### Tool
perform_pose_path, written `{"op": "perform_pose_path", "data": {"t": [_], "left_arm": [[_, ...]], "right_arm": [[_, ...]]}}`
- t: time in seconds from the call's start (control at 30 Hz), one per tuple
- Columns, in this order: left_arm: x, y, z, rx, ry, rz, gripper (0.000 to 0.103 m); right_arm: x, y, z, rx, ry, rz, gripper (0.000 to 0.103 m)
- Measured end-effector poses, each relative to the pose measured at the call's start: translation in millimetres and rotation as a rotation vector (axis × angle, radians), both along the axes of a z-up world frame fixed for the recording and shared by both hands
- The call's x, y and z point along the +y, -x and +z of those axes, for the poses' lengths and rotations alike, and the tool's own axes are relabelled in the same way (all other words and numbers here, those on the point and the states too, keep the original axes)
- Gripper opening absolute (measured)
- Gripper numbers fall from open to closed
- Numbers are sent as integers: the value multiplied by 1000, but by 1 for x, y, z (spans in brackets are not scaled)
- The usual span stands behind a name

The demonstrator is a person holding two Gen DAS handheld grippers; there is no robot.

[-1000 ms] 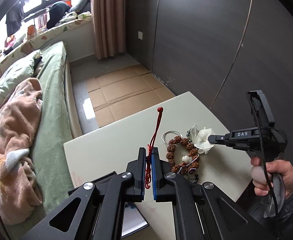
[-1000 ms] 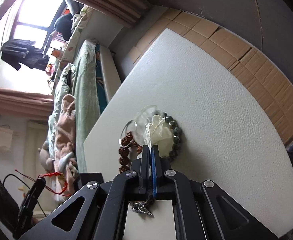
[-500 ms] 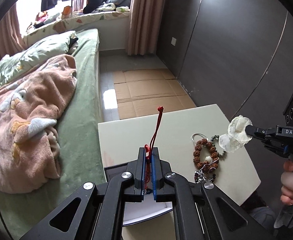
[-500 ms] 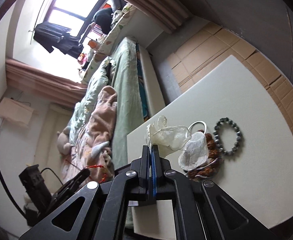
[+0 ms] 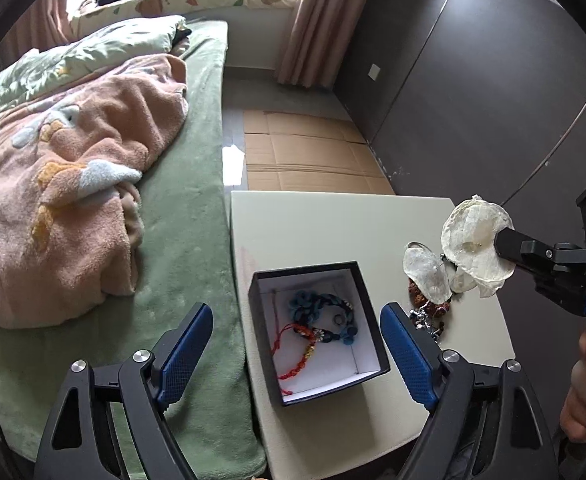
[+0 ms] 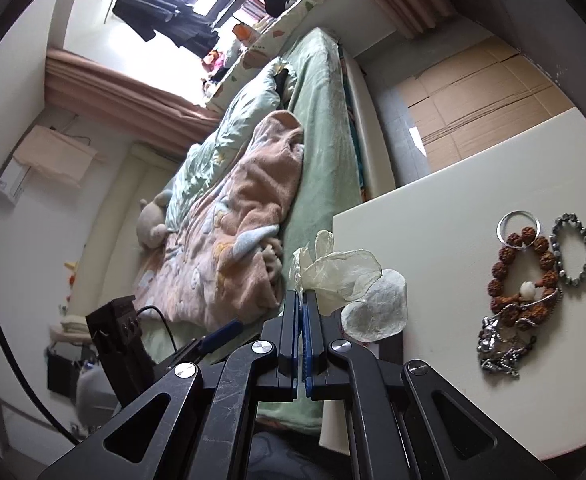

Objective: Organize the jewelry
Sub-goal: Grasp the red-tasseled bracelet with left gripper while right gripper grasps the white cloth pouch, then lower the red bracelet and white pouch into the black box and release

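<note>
A black box with a white lining (image 5: 367,308) sits on the cream table (image 5: 313,224). In it lie a blue bracelet (image 5: 321,306) and a red cord bracelet (image 5: 299,346). My left gripper (image 5: 295,344) is open and empty, its fingers either side of the box. My right gripper (image 6: 302,300) is shut on a white petal earring (image 6: 347,278) and holds it above the table; it also shows in the left wrist view (image 5: 475,246). A brown bead bracelet (image 6: 523,270), a grey bead bracelet (image 6: 573,250), a silver ring (image 6: 519,228) and a silver chain (image 6: 501,346) lie on the table.
A green bed (image 5: 185,216) with a pink blanket (image 5: 69,184) runs along the table's left side. Flattened cardboard (image 5: 305,152) covers the floor beyond the table. A dark wall (image 5: 473,92) stands on the right.
My left gripper has opened and let go of the red cord bracelet, which now lies in the box. My right gripper has lifted the petal earring higher and toward the box.
</note>
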State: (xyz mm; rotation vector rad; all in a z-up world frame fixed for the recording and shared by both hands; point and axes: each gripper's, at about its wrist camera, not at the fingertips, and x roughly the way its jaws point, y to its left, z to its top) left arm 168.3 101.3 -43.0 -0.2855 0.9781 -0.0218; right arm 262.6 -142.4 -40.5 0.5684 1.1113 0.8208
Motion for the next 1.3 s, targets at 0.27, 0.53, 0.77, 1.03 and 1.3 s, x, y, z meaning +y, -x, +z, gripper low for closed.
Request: {"op": "perform_pose_path", "data": {"t": [0.27, 0.53, 0.77, 1.03, 1.3], "left_arm": [[39, 30, 2, -17, 27, 84, 86], [58, 49, 4, -31, 42, 129, 86], [60, 54, 9, -52, 59, 132, 86], [39, 49, 16, -65, 63, 84, 86], [6, 34, 20, -54, 46, 5, 86]], "right_arm": [[53, 11, -6, 10, 11, 91, 4], [72, 17, -21, 43, 47, 124, 88], [49, 17, -19, 68, 29, 91, 88], [-9, 21, -15, 81, -10, -8, 88], [-82, 25, -18, 92, -30, -134, 89]]}}
